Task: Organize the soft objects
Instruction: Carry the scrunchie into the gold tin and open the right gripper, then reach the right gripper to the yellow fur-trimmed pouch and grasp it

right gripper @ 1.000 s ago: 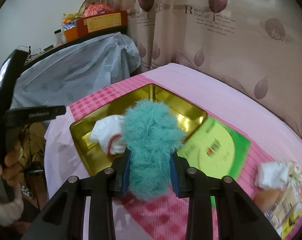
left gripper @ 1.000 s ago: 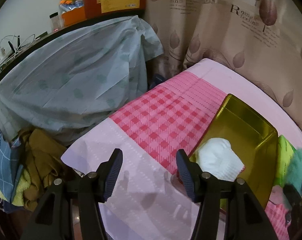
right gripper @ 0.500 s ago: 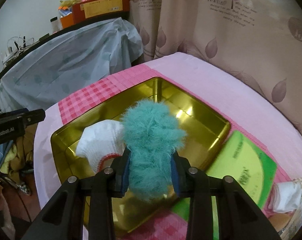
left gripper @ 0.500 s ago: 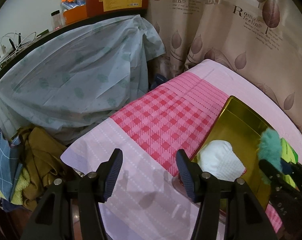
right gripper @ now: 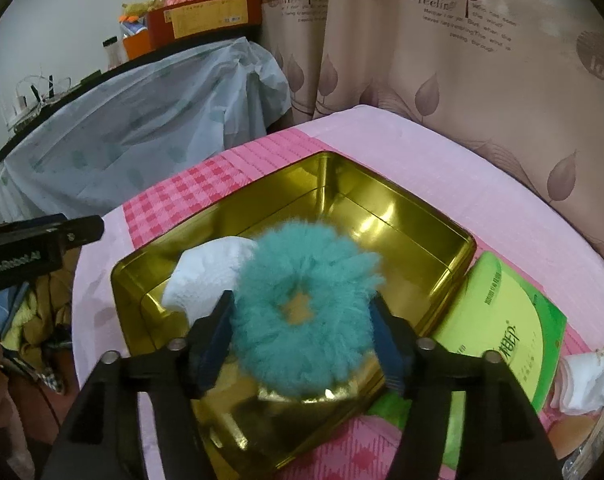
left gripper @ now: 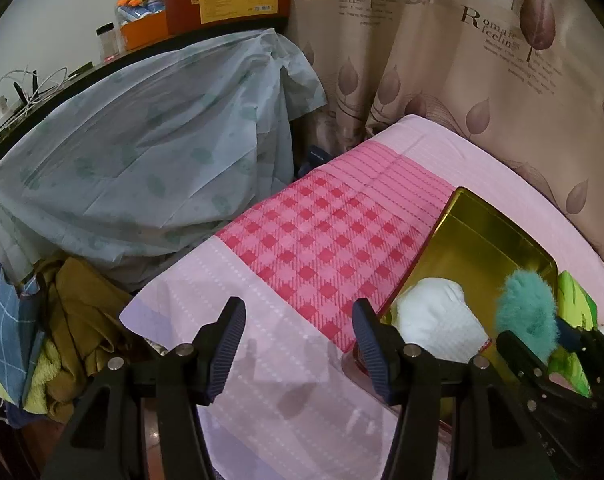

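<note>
A fluffy teal scrunchie (right gripper: 302, 344) hangs as an open ring over the gold tin (right gripper: 402, 220), between the pads of my right gripper (right gripper: 302, 308). Those jaws are opening, and the fur still touches both pads. In the left wrist view the scrunchie (left gripper: 526, 312) stands upright at the right gripper's (left gripper: 542, 340) tips, above the tin (left gripper: 494, 240). A white knitted piece (right gripper: 206, 276) lies in the tin's left corner (left gripper: 434, 312). My left gripper (left gripper: 298, 320) is open and holds nothing, over the pink cloth (left gripper: 322, 240) left of the tin.
A green packet (right gripper: 498, 312) lies right of the tin, with a white cloth (right gripper: 586, 380) beyond it. Furniture under a pale blue cover (left gripper: 142, 152) stands to the left, and a pile of clothes (left gripper: 70, 320) sits below it. A leaf-patterned curtain (right gripper: 462, 80) hangs behind the table.
My right gripper carried the scrunchie forward and down over the tin. Its jaws have widened, and the squeezed scrunchie has sprung out into a ring. The left gripper has stayed still.
</note>
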`<act>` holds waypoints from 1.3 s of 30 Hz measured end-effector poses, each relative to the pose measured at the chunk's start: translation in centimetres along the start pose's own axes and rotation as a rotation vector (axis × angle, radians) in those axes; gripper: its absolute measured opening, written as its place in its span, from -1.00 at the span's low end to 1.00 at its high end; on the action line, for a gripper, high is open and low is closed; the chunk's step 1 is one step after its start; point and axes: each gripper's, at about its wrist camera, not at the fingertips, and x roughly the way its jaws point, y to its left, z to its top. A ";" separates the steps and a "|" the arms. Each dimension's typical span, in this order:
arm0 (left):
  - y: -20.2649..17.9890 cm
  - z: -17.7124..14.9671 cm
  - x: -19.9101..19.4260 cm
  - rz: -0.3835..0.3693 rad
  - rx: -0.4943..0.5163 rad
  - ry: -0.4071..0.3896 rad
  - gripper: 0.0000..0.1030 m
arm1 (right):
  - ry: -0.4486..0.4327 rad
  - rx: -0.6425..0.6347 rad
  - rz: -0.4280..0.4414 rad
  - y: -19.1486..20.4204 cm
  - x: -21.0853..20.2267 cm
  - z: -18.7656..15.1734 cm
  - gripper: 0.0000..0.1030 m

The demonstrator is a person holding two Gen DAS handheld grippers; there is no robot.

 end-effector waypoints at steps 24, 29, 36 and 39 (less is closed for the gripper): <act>-1.0 0.1 -0.3 -0.008 0.044 -0.013 0.10 | -0.095 0.024 -0.016 -2.2 -7.8 -4.1 0.77; -1.1 0.0 -0.4 -0.006 0.052 -0.020 0.10 | -0.100 0.071 -0.117 -6.1 -10.7 -6.6 0.77; -1.6 -0.1 -1.0 -0.001 0.073 -0.043 0.10 | -0.103 0.220 -0.283 -14.5 -15.2 -10.9 0.77; -2.1 -0.2 -1.3 -0.001 0.097 -0.057 0.10 | -0.088 0.299 -0.357 -18.5 -16.9 -12.9 0.74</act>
